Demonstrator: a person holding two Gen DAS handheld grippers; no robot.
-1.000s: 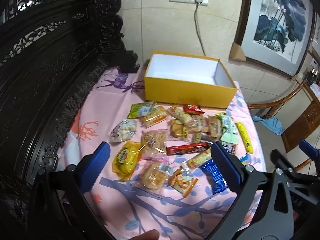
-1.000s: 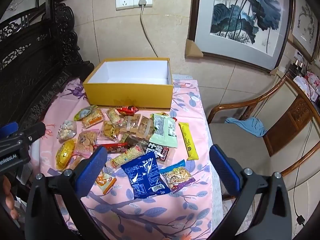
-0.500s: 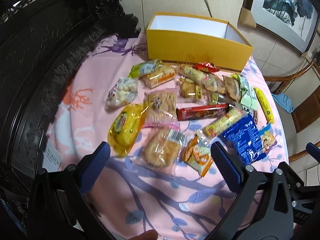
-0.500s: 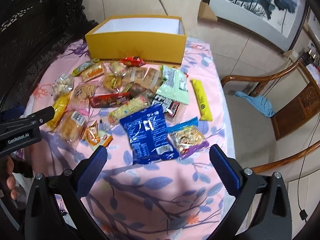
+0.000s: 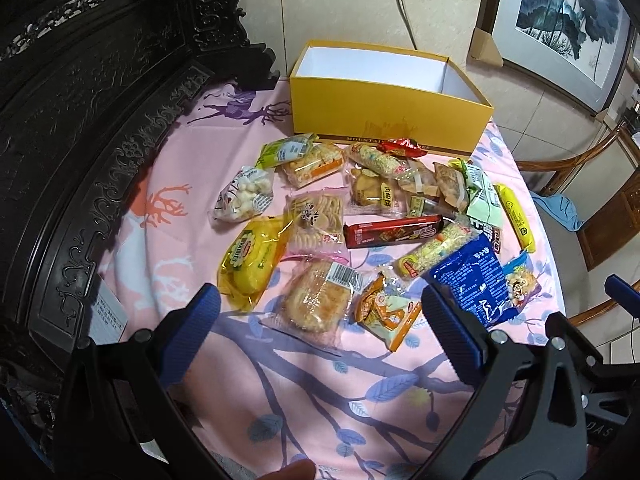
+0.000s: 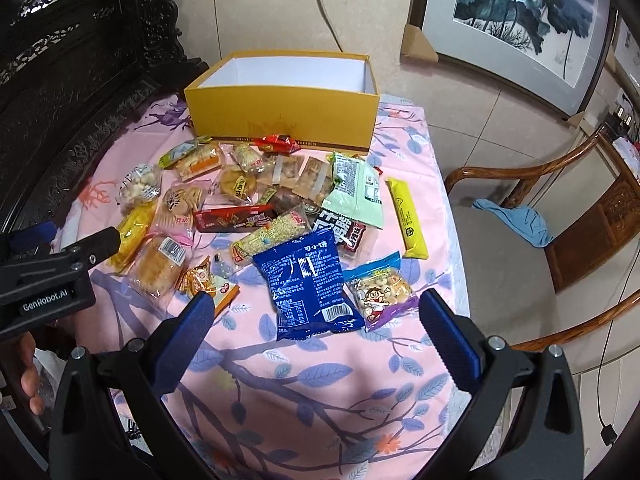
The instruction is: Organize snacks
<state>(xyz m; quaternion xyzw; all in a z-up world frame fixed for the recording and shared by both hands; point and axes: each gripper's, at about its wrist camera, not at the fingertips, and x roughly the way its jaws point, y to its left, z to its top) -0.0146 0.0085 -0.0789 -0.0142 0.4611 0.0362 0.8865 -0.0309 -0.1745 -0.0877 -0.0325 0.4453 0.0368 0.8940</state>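
Nearest the cameras, both claws hang released over the front edge of the worktop point(image 6: 320, 380), which is covered by a pink cloth printed with blue leaves. The left claw point(image 5: 320, 332) has its blue pads spread wide and empty above a clear-wrapped pastry point(image 5: 316, 300) and an orange snack pack point(image 5: 384, 312). The right claw point(image 6: 312, 324) is equally spread and empty, just short of a blue bag point(image 6: 308, 284) and a small peanut pack point(image 6: 380, 288) lying beside it. Past these, the rest of the snacks lie in a loose heap across the middle of the cloth: a yellow packet point(image 5: 252, 260) on the left, a long red bar point(image 5: 394, 232), a pale green pouch point(image 6: 356, 192), and a yellow stick point(image 6: 408, 220) set apart to the right. Beyond the heap stands an open yellow box point(image 6: 280, 120), white inside, with a small red wrapper point(image 6: 278, 143) touching its front wall. A wooden chair point(image 6: 560, 232) stands right of the worktop.
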